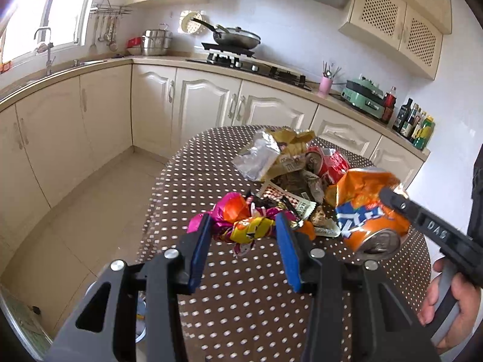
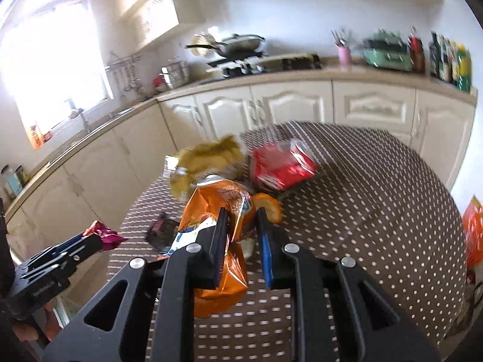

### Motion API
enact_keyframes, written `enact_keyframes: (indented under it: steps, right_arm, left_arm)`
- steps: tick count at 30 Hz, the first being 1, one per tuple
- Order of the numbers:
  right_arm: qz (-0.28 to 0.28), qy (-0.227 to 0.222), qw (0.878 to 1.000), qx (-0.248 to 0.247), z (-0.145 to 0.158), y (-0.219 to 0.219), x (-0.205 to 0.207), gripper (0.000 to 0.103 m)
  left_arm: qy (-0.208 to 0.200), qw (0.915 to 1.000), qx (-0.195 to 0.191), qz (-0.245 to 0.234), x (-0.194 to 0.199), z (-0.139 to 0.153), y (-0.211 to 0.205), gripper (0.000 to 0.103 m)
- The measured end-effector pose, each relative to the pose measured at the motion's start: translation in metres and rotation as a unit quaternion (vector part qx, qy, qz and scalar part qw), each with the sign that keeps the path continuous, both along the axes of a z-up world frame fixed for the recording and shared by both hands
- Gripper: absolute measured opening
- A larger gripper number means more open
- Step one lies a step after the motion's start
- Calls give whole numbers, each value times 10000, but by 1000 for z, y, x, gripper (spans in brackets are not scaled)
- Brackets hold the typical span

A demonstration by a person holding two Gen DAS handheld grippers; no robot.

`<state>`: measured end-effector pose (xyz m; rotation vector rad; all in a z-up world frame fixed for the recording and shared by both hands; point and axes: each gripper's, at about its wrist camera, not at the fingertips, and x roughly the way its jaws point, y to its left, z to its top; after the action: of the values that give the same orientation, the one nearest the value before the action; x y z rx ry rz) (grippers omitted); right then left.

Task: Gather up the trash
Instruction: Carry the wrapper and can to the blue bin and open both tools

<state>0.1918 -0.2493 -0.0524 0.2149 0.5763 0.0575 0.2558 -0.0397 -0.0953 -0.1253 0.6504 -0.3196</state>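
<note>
— Now, crushed orange soda can (image 2: 217, 211): pinched by right gripper (image 2: 241, 235) across its dented middle, lifted just clear of brown dotted tablecloth (image 2: 377, 211).
— Handling?
— Light, thin metal, already buckled; likely slippery on its glossy print, sharp at folds. Best held across the crumpled waist, as now, not by the rim.
— Left gripper (image 1: 243, 232)?
— Jaws half spread, bracketing a yellow and orange candy wrapper (image 1: 250, 229); cannot tell whether pads press it. Soft, crackly, nearly weightless; better pinched at the bunched centre.
— Beyond that?
— Pink foil wrapper (image 1: 220, 218) alongside, then crushed red can (image 1: 327, 161), silver-lined yellow snack bag (image 1: 271, 150), all heaped mid-table.
— Surface, room?
— Smooth cloth over a round table, so litter may skid. Cream kitchen cabinets (image 1: 208, 102) behind, wok (image 1: 238, 37) on the hob, bright window far left.
</note>
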Motion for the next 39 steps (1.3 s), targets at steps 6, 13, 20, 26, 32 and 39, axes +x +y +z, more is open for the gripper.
enact_keyframes:
  steps: [6,13,20,26,32,39]
  right_arm:
    - [880,-148,9960,-78,9,73,8,18]
    - [1954,91,9803,-273,-24,190,24,18]
    - [2681,667,9600,-447,-93,291,48,18]
    - [2809,1215,9487,-801,-154,332,73,18]
    - [2801,1573,9418,-990,-197,347,98,18]
    - [2833,1879,9349,-1021,-230,363,118,18]
  left_arm:
    - [-74,9994,4,335,-17,-1,49,42]
    - [149,9921,152,1234,-37,-24,139,42]
    - [867,9778,117,1904,-38,-87,222,42]
    - [1508,9661,189,2089,-13,-146,255,41]
    - [1921,9590,-41,2083,18,-192,275,37]
    - [2105,9507,19,2279,40,-217,289,58]
